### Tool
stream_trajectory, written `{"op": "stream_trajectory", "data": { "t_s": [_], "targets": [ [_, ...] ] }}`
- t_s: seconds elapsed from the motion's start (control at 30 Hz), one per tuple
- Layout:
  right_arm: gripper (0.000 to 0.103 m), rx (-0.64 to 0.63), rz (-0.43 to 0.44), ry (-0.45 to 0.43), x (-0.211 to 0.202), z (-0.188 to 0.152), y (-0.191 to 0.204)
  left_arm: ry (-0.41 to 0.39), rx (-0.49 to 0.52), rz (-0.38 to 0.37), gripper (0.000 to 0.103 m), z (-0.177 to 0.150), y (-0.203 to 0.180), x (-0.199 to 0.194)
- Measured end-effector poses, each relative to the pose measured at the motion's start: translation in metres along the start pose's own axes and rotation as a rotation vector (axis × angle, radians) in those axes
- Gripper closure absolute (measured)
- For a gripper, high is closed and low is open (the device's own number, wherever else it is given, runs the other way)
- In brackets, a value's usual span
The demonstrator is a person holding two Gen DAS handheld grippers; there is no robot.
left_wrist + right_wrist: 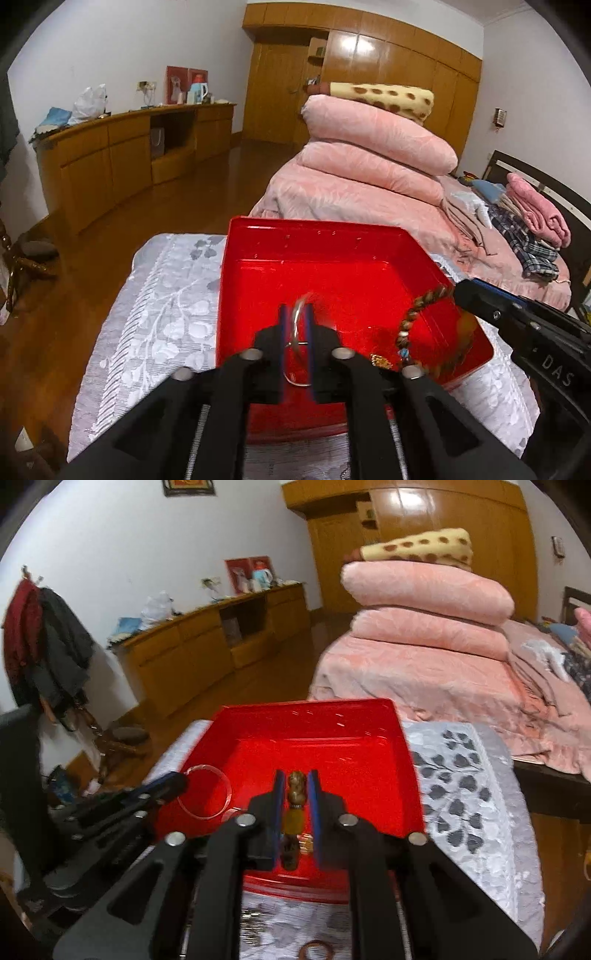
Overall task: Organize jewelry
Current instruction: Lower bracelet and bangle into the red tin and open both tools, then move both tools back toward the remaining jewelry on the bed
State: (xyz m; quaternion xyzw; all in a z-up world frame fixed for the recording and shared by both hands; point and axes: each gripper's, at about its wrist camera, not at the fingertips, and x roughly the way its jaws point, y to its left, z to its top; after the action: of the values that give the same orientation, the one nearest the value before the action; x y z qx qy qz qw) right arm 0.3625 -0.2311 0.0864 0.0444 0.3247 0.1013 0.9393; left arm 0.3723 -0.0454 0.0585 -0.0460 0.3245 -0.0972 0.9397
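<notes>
Two grippers over the red tray's near edge: left gripper (295, 332) slightly parted around a clear bangle (297, 343), right gripper (297, 812) slightly parted around a brown bead bracelet (295, 801). Beneath, red tray (332, 240) on a leaf-patterned cloth (166, 295). Beyond, folded pink quilts (369, 147).

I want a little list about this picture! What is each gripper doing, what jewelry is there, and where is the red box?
left gripper: clear glassy bangle between its blue pads, over the box; contact unclear
right gripper: string of brown wooden beads between its pads, over the box; contact unclear
container: open red plastic box, on a grey-and-white leaf-patterned cloth
inside box: small gold-coloured piece near the front
behind: bed with folded pink quilts
</notes>
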Motion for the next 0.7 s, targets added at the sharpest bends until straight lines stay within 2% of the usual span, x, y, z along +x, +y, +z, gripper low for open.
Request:
{"op": "stream_trajectory", "data": {
  "t_s": [0.03,0.13,0.2,0.37,0.57,0.6,0.7],
  "targets": [
    [0.070,0.004,-0.014,-0.001,0.000,-0.001,-0.002,0.001,-0.004,0.000,0.072,0.000,0.001,0.000],
    [0.069,0.006,-0.026,-0.013,-0.006,-0.004,-0.007,-0.012,-0.005,0.006,0.070,0.000,0.004,-0.006],
    [0.067,0.005,-0.035,-0.028,-0.012,-0.007,-0.009,-0.025,-0.010,0.003,0.065,0.001,0.006,-0.014],
    [0.052,-0.003,-0.065,-0.060,-0.034,-0.020,-0.012,-0.083,0.006,0.028,0.039,-0.002,0.012,-0.046],
    [0.034,-0.023,-0.084,-0.074,-0.060,-0.051,-0.005,-0.116,0.020,0.071,0.023,-0.023,0.026,-0.083],
    [0.028,-0.021,-0.086,-0.074,-0.062,-0.055,-0.005,-0.118,0.017,0.080,0.022,-0.027,0.029,-0.088],
    [0.022,-0.012,-0.090,-0.065,-0.071,-0.074,-0.003,-0.113,-0.002,0.097,0.017,-0.044,0.038,-0.102]
  ]
}}
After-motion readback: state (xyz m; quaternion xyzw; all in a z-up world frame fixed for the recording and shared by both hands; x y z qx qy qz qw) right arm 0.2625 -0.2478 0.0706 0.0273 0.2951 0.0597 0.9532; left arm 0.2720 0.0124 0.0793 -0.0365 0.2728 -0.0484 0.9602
